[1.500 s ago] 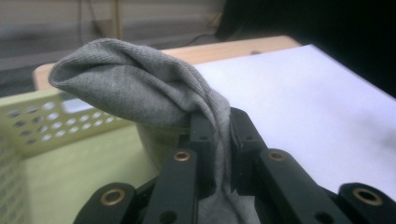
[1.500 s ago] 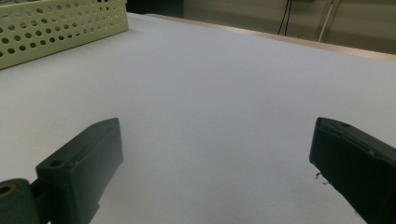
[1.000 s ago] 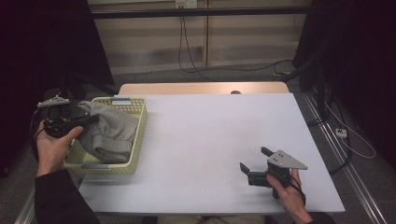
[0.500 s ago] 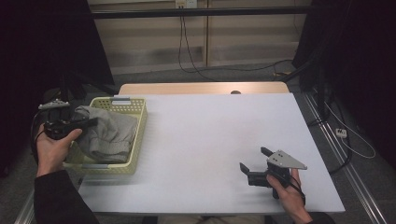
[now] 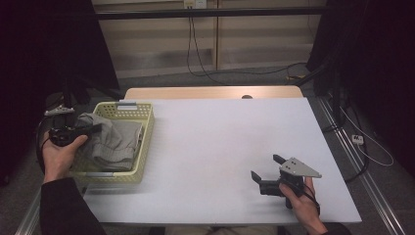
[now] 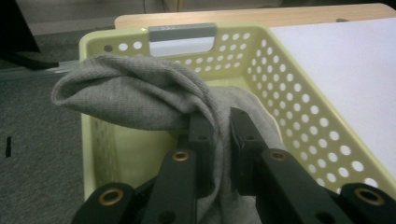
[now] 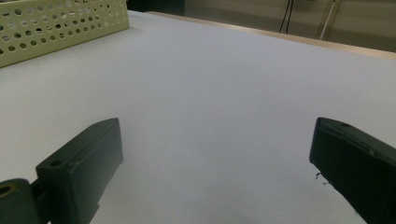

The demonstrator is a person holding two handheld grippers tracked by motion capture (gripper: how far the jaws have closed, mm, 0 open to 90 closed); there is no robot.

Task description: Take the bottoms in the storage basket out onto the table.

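Cloth: the grey cloth (image 6: 140, 100) you hold hangs over the near-left rim of the yellow basket (image 5: 142, 147), now lower and more bunched than a second ago.
Left gripper: your left gripper (image 6: 218, 135) pinches a fold of it, jaws nearly together.
Left gripper view: shows the pinch and the basket's grey handle (image 6: 183, 32); from above your hand hides the grip.
Right gripper: your right gripper (image 5: 266, 169) rests on the white table (image 5: 220, 142), jaws spread, unmoved.
Hidden: the cloth's lower end.

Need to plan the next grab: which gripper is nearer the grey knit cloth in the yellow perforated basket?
Left. The left gripper is clamped on the grey knit cloth; the right gripper sits across the table, open.
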